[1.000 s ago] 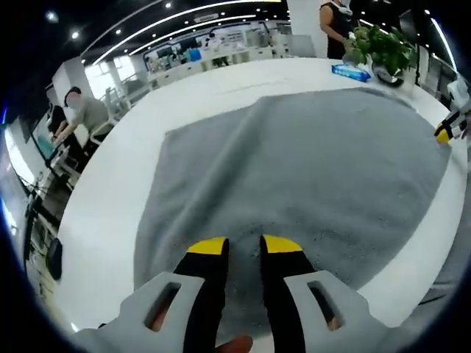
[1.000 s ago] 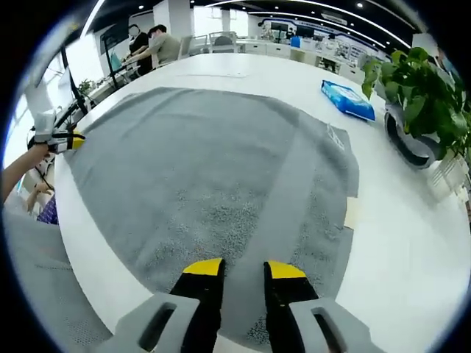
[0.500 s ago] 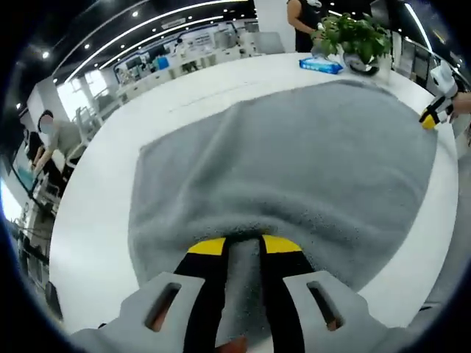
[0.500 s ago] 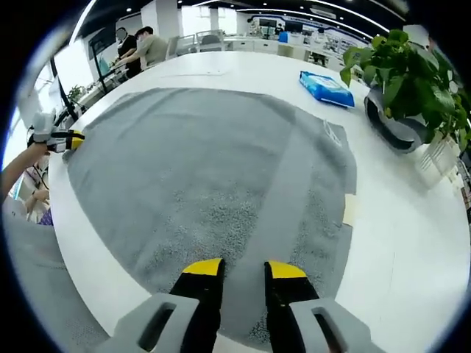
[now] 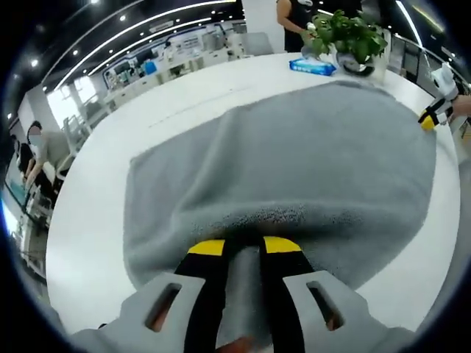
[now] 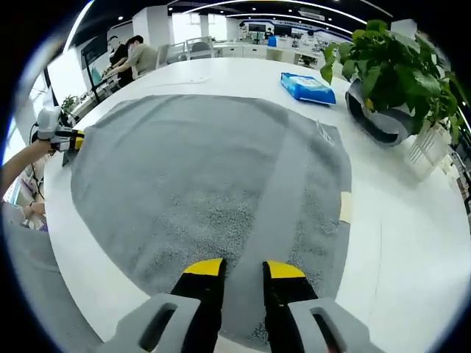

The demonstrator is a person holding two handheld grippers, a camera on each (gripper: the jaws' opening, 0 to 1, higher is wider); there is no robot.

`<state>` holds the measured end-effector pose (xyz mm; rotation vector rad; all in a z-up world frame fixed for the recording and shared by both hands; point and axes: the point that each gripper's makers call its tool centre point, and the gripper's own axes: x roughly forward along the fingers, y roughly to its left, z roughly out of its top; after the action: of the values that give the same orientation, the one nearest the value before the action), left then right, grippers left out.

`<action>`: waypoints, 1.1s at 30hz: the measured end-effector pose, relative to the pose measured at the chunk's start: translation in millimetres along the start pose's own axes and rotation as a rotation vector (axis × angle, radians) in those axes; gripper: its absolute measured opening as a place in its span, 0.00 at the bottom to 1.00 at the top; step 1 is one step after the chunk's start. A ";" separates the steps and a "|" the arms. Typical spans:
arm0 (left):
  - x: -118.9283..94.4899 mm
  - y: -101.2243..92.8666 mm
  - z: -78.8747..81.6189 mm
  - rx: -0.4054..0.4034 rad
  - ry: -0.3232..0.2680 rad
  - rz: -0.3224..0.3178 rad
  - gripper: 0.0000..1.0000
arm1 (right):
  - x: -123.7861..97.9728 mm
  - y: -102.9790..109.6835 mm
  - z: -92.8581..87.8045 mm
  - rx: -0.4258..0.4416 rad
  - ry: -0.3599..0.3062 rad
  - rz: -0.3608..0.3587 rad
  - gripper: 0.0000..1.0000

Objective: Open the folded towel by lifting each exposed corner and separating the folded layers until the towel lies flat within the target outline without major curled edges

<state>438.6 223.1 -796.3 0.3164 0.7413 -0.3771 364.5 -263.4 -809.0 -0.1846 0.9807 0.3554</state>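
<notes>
One grey towel [image 5: 294, 169] is seen across the middle of the left gripper view, spread over a white table [image 5: 88, 220]. Its near edge is raised and drawn down between the yellow-tipped jaws of the left gripper [image 5: 243, 246] at the bottom centre, which are clenched on the cloth. At the right edge, the right gripper [image 5: 433, 118] is seen at the towel's far corner. A blue packet [image 5: 311, 67] and a potted plant [image 5: 352, 37] are found at the upper right, with a person standing behind them.

In the right gripper view, the towel [image 6: 199, 176] is spread over the centre, with a fold line running up from the bottom. The right gripper [image 6: 243, 268] at the bottom centre is closed on the towel's near edge. The left gripper [image 6: 72, 140] is seen at the left, on the towel's corner. The blue packet [image 6: 307, 86] and plant [image 6: 390, 66] are placed at the upper right.
</notes>
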 end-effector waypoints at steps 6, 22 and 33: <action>16.8 -2.8 17.7 0.056 0.004 -0.014 0.15 | 1.1 -17.0 2.1 0.029 -0.018 -0.019 0.18; 32.9 -6.4 34.7 0.062 -0.004 -0.049 0.15 | -0.7 -28.4 -0.1 0.040 -0.039 -0.036 0.18; 2.9 -11.5 5.0 -0.008 0.015 -0.035 0.16 | -2.8 -30.9 -2.0 0.030 -0.050 -0.031 0.18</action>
<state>438.4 210.2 -796.6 0.2992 0.7640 -0.4053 373.2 -293.2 -807.9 -0.1629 0.9324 0.3151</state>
